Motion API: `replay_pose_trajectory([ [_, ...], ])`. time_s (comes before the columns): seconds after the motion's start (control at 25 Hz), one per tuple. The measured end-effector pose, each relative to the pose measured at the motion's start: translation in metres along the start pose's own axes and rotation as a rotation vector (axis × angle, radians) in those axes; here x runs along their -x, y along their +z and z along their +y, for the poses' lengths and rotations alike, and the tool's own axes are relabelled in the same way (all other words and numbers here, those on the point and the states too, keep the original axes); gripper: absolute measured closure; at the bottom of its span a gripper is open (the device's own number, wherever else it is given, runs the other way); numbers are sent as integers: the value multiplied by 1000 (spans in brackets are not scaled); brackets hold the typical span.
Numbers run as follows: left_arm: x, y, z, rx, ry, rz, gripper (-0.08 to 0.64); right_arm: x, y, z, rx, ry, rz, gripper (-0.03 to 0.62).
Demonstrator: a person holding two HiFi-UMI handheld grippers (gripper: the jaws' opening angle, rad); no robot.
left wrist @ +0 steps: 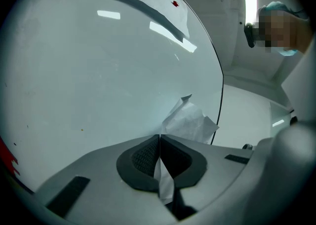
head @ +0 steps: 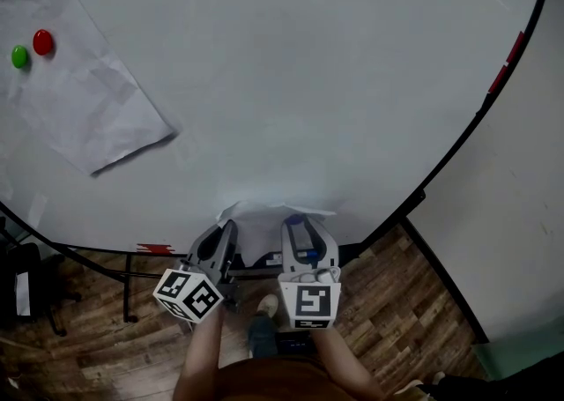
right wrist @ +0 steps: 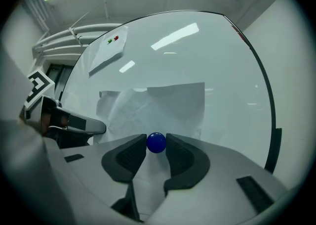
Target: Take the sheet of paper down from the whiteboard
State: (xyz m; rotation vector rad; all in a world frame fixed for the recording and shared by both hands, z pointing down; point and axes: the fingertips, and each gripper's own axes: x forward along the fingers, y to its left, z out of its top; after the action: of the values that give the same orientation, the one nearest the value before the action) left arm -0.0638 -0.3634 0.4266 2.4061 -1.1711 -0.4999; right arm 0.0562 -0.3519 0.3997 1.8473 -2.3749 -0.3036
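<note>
A crumpled white sheet of paper [head: 263, 233] lies against the lower edge of the whiteboard [head: 308, 82]. My left gripper [head: 227, 232] is shut on the sheet's edge; in the left gripper view the paper [left wrist: 190, 120] runs down between the closed pads of the left gripper [left wrist: 159, 142]. My right gripper [head: 300, 225] is just to the right of it. In the right gripper view a small blue magnet ball [right wrist: 156, 142] sits pinched between the tips of the right gripper [right wrist: 156, 146], in front of the sheet [right wrist: 168, 108].
A second creased sheet [head: 79, 91] hangs at the board's upper left under a red magnet [head: 42, 41] and a green magnet [head: 19, 57]. Red strips [head: 507, 64] sit on the board's right frame. Wooden floor [head: 397, 302] lies below. A person [left wrist: 284, 26] stands beyond the board.
</note>
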Motion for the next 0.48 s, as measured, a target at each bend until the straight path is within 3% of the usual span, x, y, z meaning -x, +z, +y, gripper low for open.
replay_pose_trajectory([
  [0.48, 21, 10, 7, 21, 32, 3, 535, 7, -3, -6, -22, -10, 8, 456],
])
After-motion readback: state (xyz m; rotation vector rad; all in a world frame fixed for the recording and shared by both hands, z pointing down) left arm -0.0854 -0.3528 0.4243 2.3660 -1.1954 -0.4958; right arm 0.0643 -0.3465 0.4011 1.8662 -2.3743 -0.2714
